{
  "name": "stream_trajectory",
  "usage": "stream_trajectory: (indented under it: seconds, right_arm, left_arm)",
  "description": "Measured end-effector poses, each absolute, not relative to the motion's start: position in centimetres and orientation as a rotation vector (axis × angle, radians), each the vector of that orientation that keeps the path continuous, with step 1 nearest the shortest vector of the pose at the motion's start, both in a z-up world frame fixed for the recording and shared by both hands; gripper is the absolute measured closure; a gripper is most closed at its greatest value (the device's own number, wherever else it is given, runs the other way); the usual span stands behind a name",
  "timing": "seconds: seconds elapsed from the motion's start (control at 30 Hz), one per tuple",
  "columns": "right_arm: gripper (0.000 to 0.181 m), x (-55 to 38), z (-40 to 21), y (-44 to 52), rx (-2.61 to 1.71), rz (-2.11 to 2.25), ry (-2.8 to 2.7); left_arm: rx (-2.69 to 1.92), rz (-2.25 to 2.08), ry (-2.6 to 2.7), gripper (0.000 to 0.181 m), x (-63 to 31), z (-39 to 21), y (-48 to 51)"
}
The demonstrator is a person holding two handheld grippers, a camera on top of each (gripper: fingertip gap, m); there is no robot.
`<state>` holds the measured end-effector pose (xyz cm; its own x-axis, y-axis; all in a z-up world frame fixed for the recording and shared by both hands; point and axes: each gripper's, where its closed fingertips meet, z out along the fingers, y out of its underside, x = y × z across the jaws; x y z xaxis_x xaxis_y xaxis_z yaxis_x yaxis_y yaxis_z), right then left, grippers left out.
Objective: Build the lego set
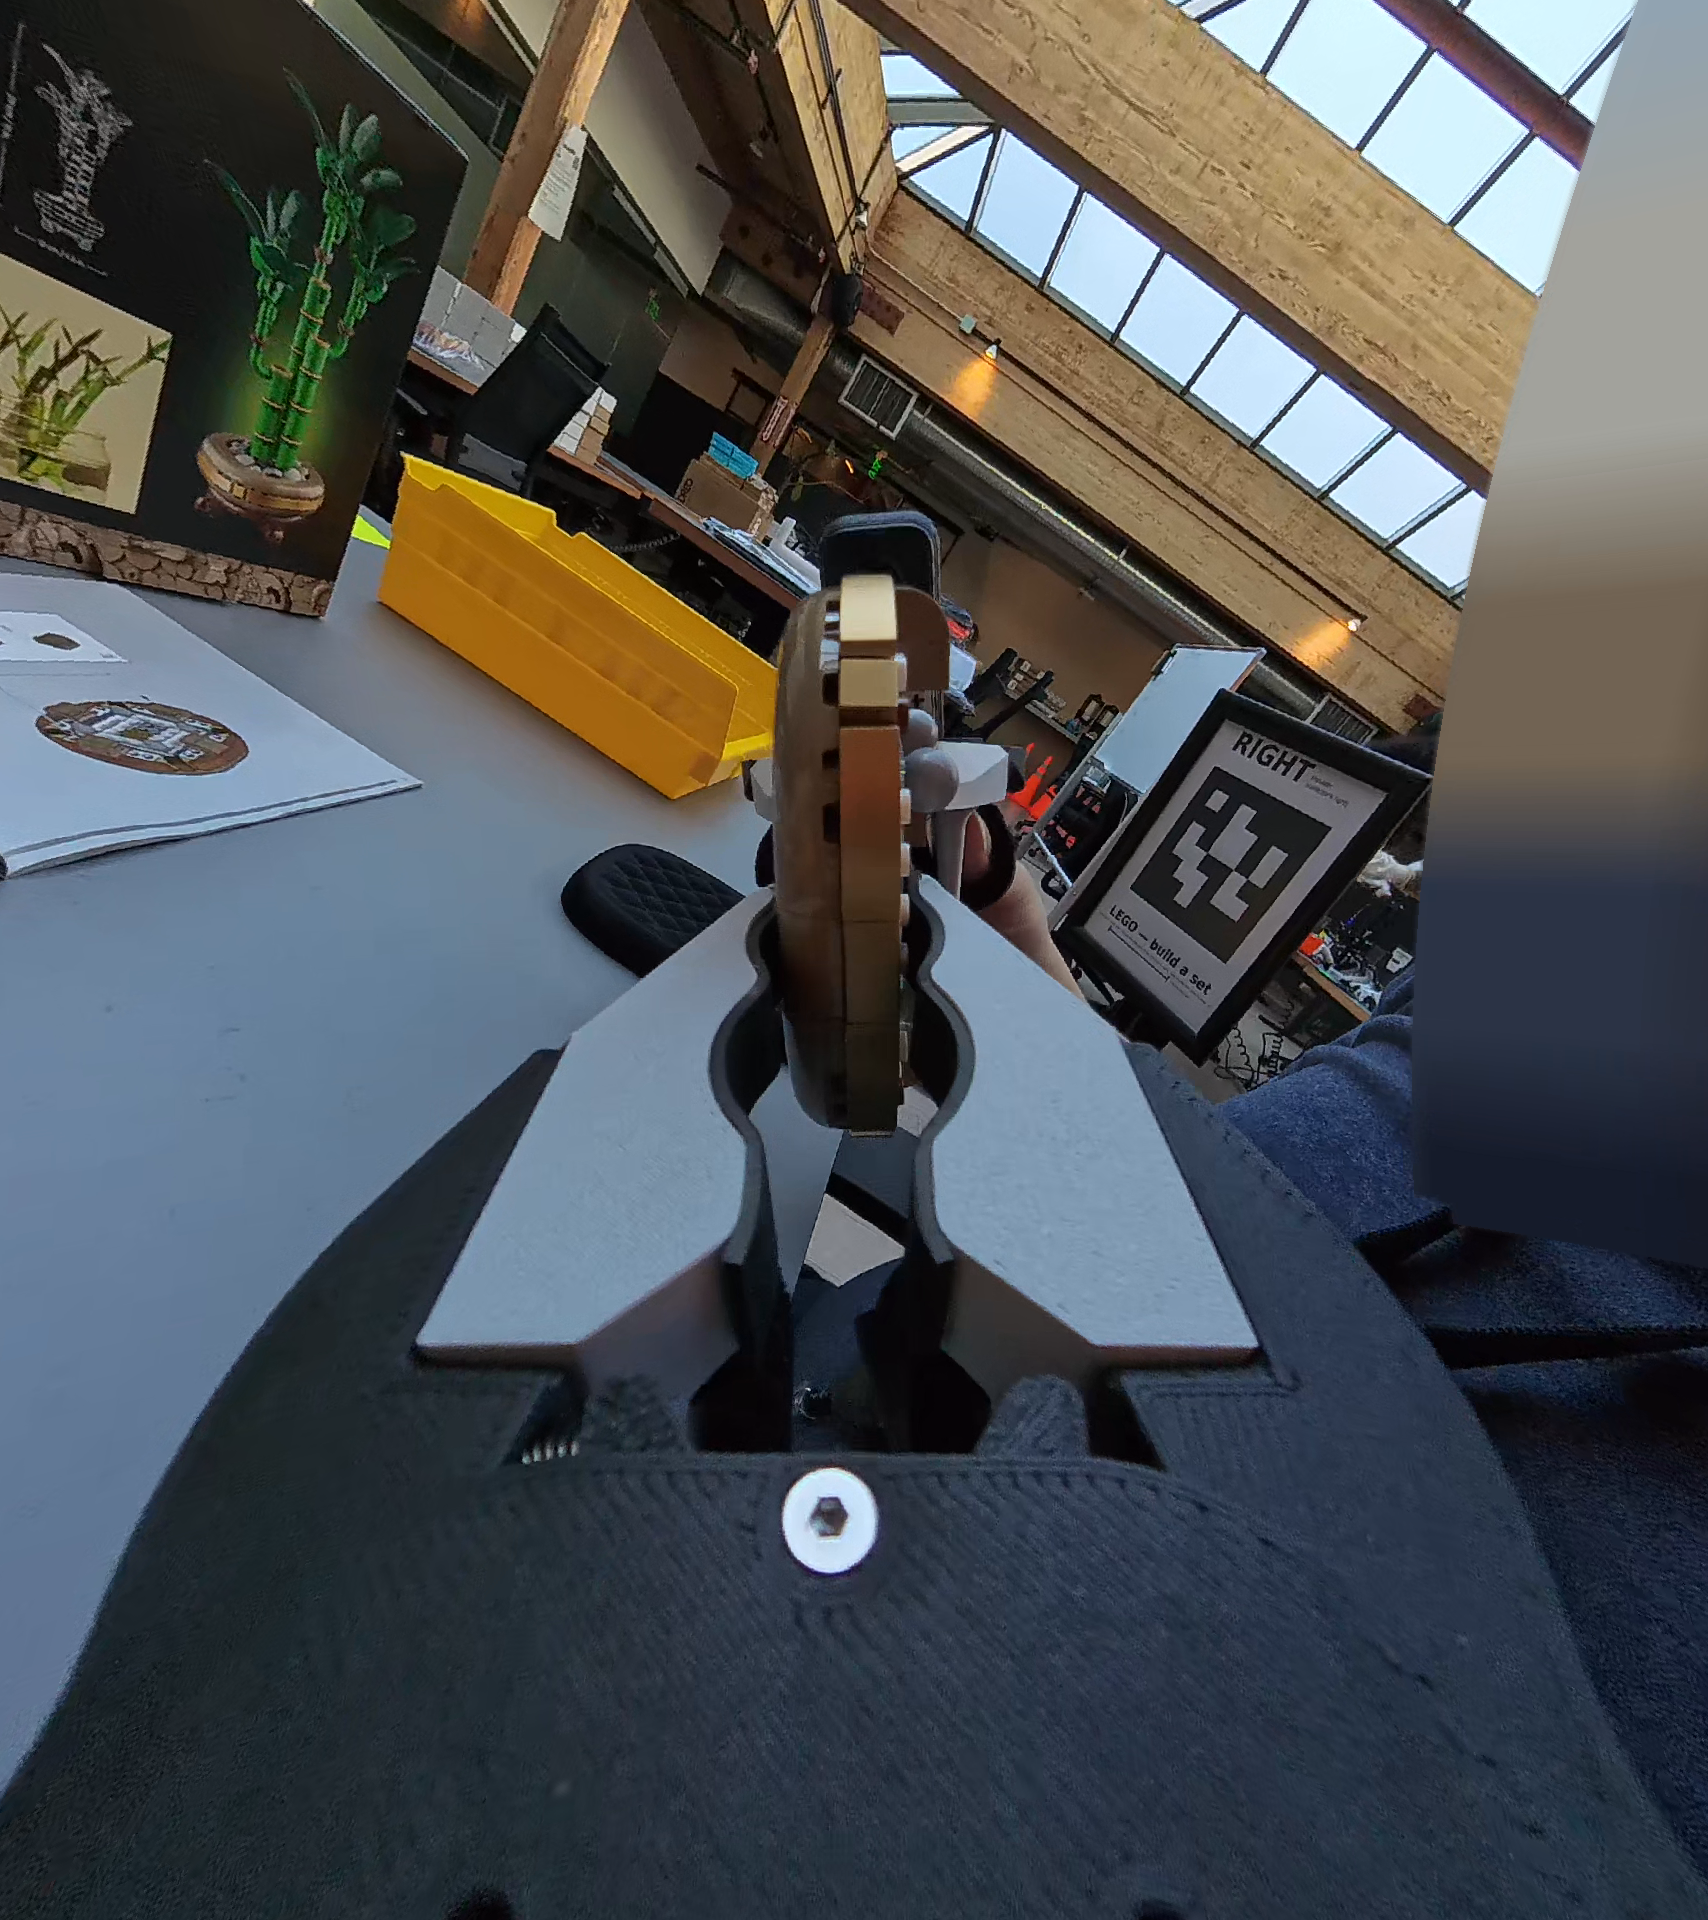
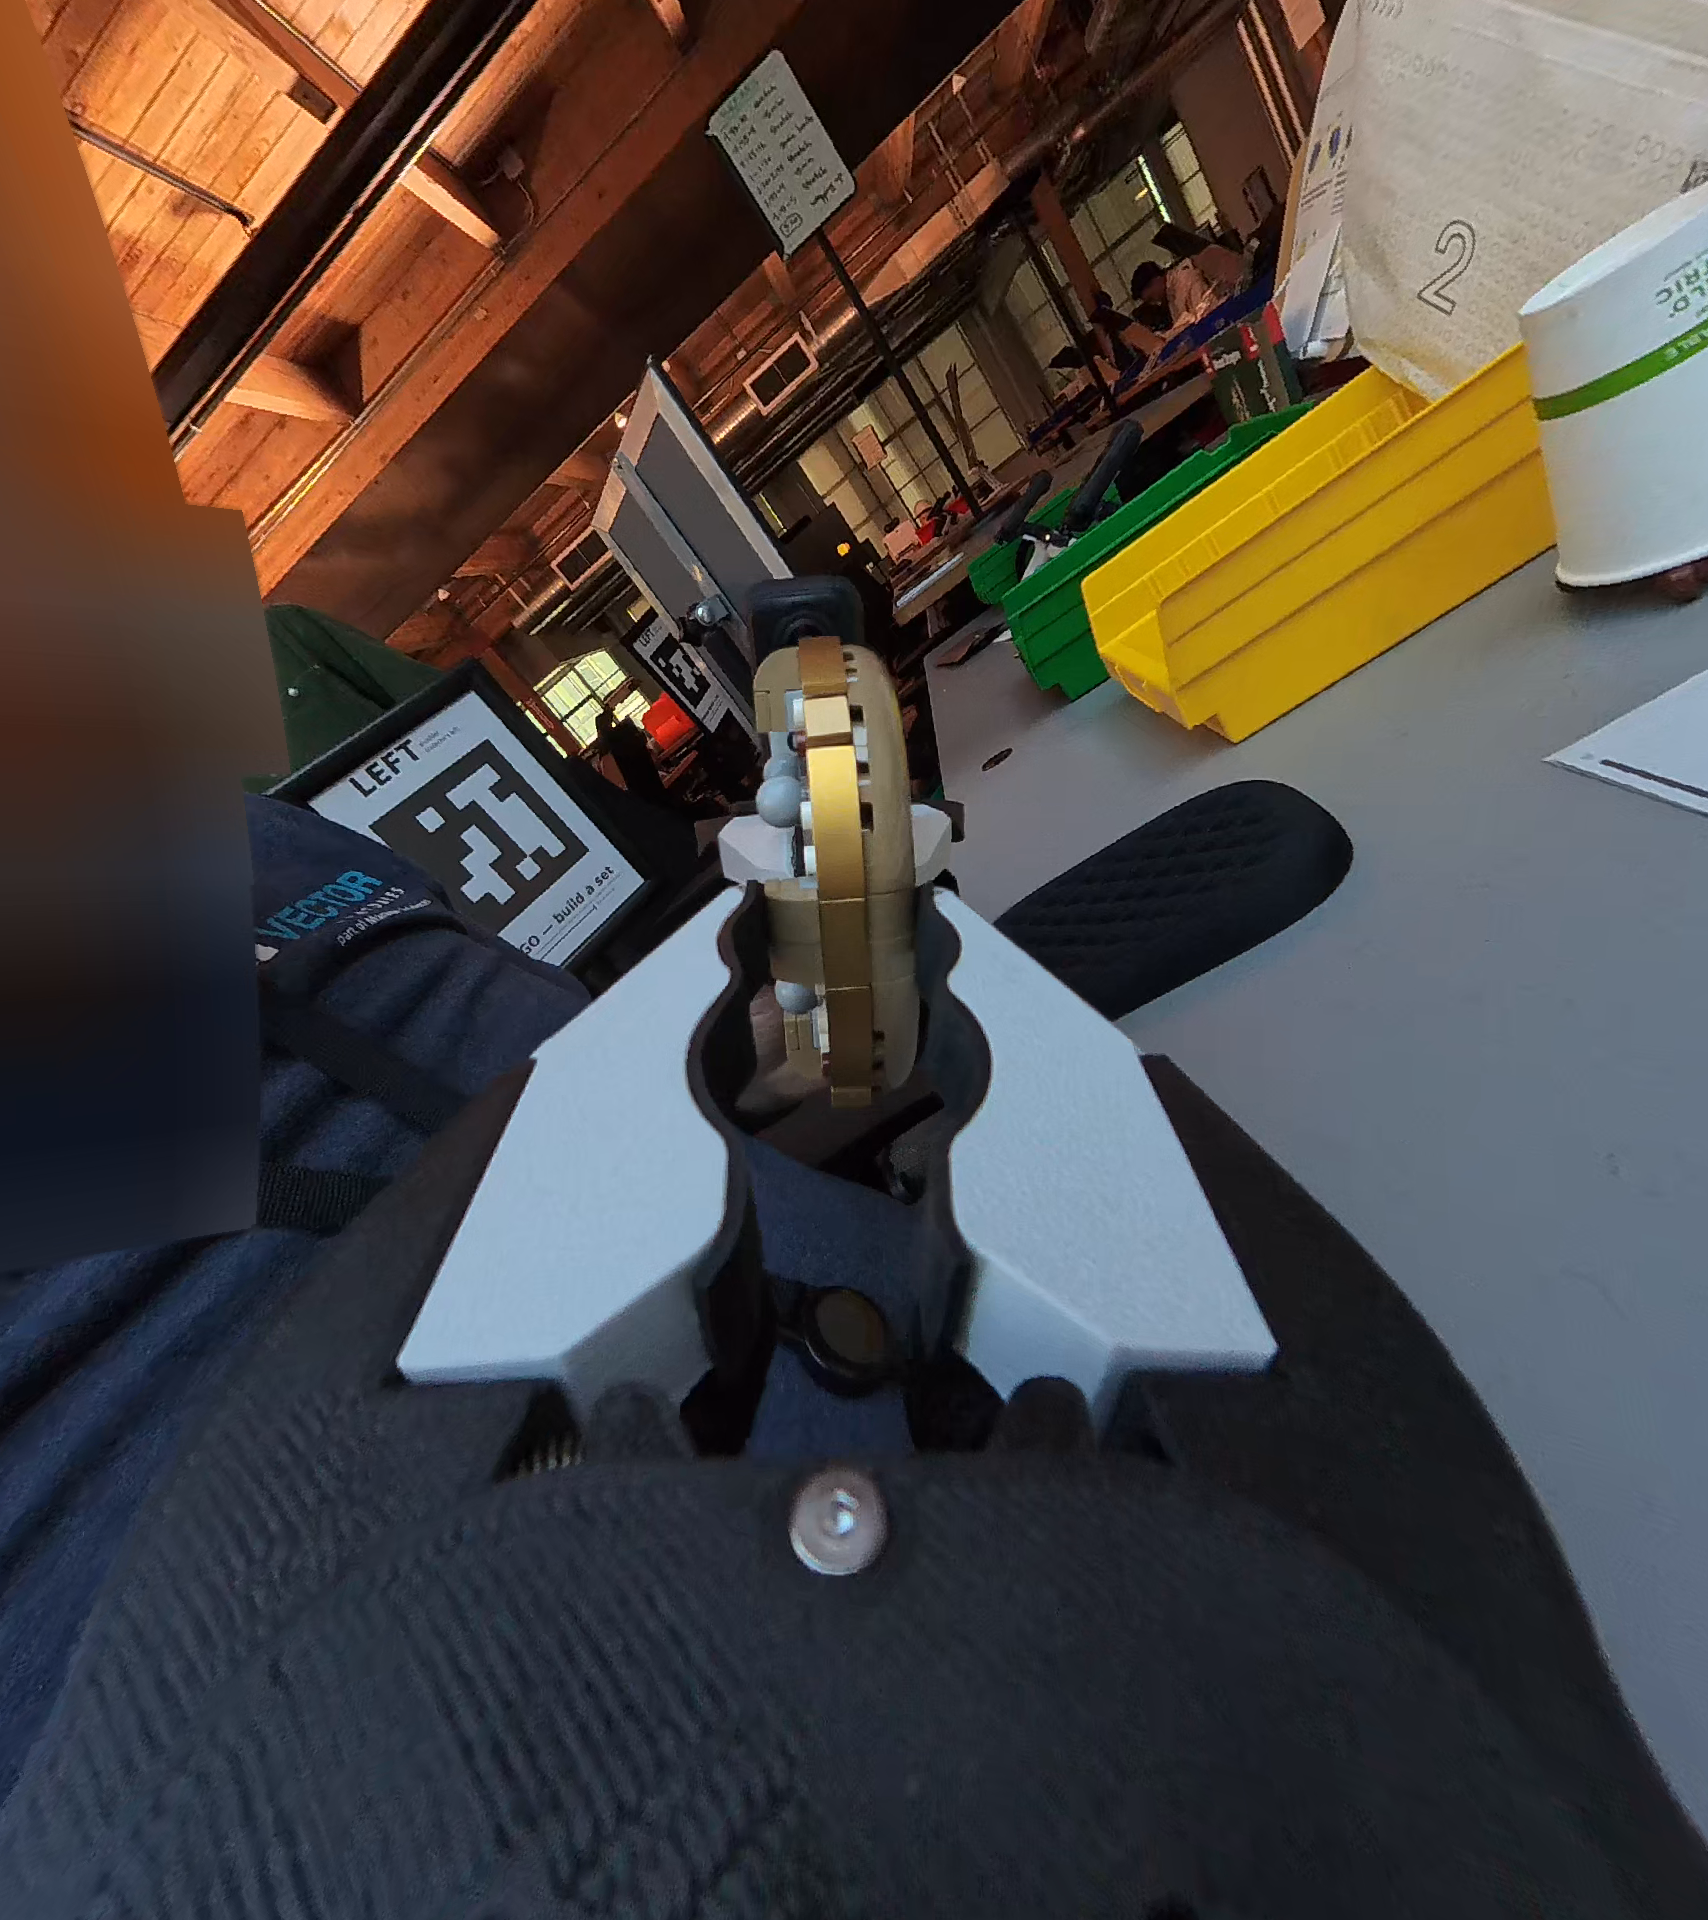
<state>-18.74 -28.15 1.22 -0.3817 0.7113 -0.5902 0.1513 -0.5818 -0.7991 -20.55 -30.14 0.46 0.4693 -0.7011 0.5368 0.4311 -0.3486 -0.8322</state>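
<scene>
Risk sits in your double grip: left gripper [image 1: 845, 997] and right gripper [image 2: 834, 987] both clamp the round lego base [image 1: 845, 852] edge-on above the surface [image 1: 206, 1039]; twist unevenly and plates pop off.

Your views are sharp at centre, bowed by wide-angle distortion at the edges. Daylight enters through the skylights [image 1: 1245, 239]; warm wall lamps [image 1: 985, 353] glow. Smeared mosaic patches cover one side.
</scene>
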Motion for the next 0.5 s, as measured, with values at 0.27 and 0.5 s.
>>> stream_trajectory:
  seconds: [0.27,0.5]
  right_arm:
    - [0.153,-18.65,1.14,-28.37,-1.443,1.944,-1.197]
    - [0.154,-18.66,0.82,-28.44,-1.452,1.909,-1.243]
  left_arm:
    - [-1.513,-1.243,0.200,0.163,-20.61,0.69,-30.02]
    - [-1.516,-1.247,0.183,0.163,-20.65,0.59,-30.04]
